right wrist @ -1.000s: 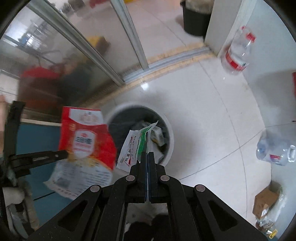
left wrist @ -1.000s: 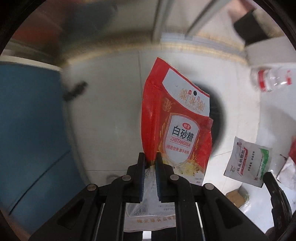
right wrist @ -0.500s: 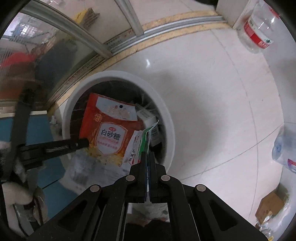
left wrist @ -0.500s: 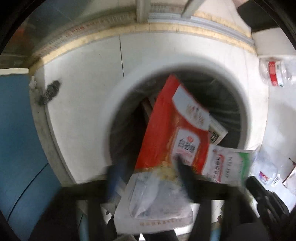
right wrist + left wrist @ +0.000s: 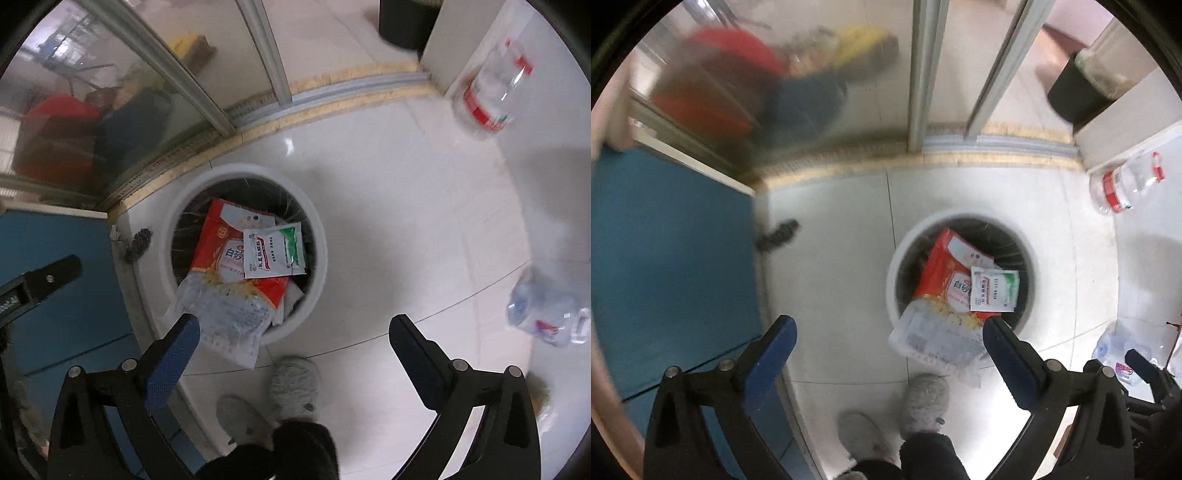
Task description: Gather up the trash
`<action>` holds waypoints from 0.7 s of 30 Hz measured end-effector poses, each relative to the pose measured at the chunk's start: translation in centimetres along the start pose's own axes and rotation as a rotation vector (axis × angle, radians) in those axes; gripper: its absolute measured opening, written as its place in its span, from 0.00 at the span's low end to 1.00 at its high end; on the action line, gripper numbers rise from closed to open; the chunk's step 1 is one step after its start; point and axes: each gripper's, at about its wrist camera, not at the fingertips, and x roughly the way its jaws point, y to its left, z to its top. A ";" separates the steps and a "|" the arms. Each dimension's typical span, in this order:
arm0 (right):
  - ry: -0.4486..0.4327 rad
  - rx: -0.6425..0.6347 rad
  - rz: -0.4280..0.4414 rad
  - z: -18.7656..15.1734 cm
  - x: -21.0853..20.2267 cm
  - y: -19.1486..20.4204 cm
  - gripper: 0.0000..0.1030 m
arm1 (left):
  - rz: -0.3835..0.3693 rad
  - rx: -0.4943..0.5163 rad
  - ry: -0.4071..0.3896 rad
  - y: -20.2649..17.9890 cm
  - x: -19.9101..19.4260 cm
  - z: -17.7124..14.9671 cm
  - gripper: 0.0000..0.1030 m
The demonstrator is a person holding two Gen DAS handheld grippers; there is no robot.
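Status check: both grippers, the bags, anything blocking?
Left gripper and right gripper: jaws just opened, empty. Red bag and white sachet in bin; red bag overhangs rim. Nothing blocking.

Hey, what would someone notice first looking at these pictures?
The white bin mid-floor, with a red sugar bag hanging over its near rim and a small white sachet lying on top. Both grippers, left and right, hang wide open above it, holding nothing. Clear bottles lie to the right.
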 end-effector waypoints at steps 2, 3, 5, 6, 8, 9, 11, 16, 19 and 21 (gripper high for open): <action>-0.051 -0.017 -0.025 -0.9 -4.1 0.6 1.00 | 0.001 -0.003 -0.037 0.5 -3.3 -1.0 1.00; -0.083 -0.024 -0.036 -1.6 -6.7 1.0 1.00 | -0.006 -0.004 -0.056 0.6 -5.2 -1.5 1.00; -0.126 -0.032 -0.051 -2.6 -10.7 1.6 1.00 | -0.017 -0.003 -0.097 1.0 -9.2 -2.9 1.00; -0.152 -0.037 -0.059 -3.2 -13.0 1.9 1.00 | -0.024 -0.001 -0.114 1.3 -10.9 -3.5 1.00; -0.198 -0.039 -0.069 -4.6 -17.5 2.4 1.00 | -0.035 0.003 -0.154 1.7 -15.1 -5.1 1.00; -0.229 -0.040 -0.079 -5.6 -20.4 2.8 1.00 | -0.042 0.005 -0.172 2.0 -17.1 -5.8 1.00; -0.273 -0.042 -0.084 -7.3 -24.6 3.1 1.00 | -0.052 0.010 -0.207 2.7 -20.9 -7.2 1.00; -0.374 -0.034 -0.089 -12.4 -35.6 4.0 1.00 | -0.073 0.024 -0.294 4.2 -30.2 -11.2 1.00; -0.419 -0.023 -0.073 -15.7 -41.4 4.4 1.00 | -0.093 0.035 -0.334 4.9 -35.3 -13.8 1.00; -0.447 -0.016 -0.051 -18.1 -45.0 4.6 1.00 | -0.113 0.044 -0.361 5.3 -38.5 -15.5 1.00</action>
